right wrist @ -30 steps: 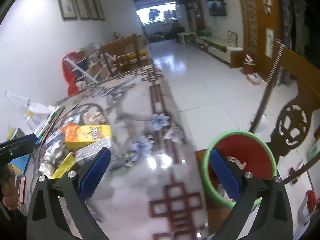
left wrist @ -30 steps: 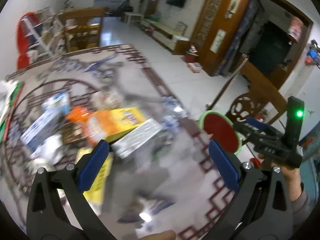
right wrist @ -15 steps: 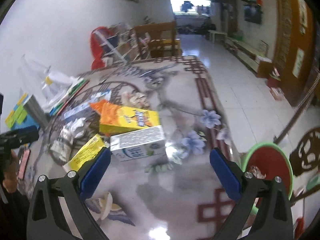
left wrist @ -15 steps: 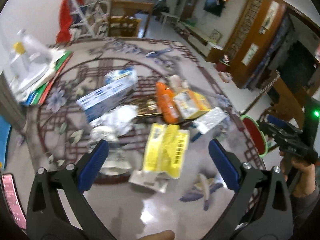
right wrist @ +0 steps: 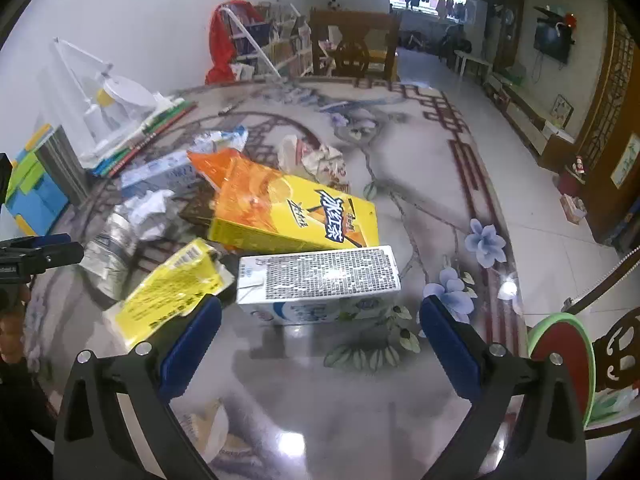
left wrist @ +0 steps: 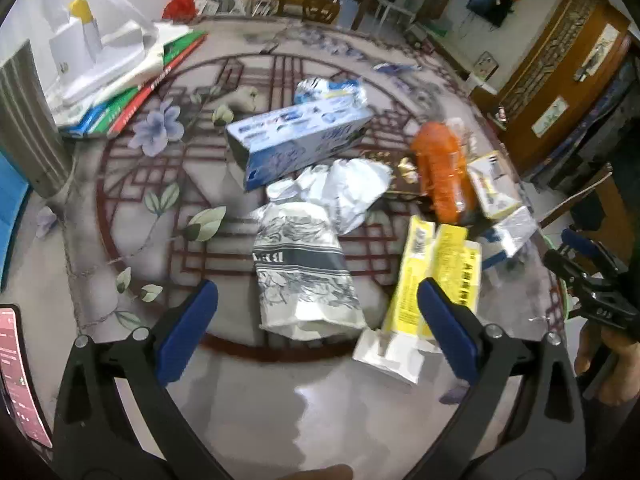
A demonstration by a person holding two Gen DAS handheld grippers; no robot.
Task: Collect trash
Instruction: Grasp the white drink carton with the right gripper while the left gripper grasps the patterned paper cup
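Observation:
Trash lies piled on the patterned table. In the left wrist view my open left gripper [left wrist: 316, 320] hovers just short of a grey-and-white printed bag [left wrist: 304, 276], with a flattened yellow carton [left wrist: 436, 276] to its right, a blue-and-white box [left wrist: 300, 140] and an orange bag [left wrist: 440, 172] beyond. In the right wrist view my open right gripper [right wrist: 320, 332] frames a white milk carton [right wrist: 320, 280]; a yellow tea carton [right wrist: 296, 216] lies behind it and the flattened yellow carton [right wrist: 172, 284] to the left. The red bin with a green rim [right wrist: 560, 360] stands past the table edge, lower right.
Books and a white lamp base [left wrist: 100, 60] sit at the table's far left, beside a grey ribbed object [left wrist: 28, 120]. A phone [left wrist: 20, 376] lies at the near left edge. A wooden chair [right wrist: 620, 352] stands by the bin. The right gripper [left wrist: 592, 284] shows at the left view's right edge.
Both grippers swung left from the bin and floor toward the trash pile and closed in on it. The left one now faces the printed bag, the right one the milk carton.

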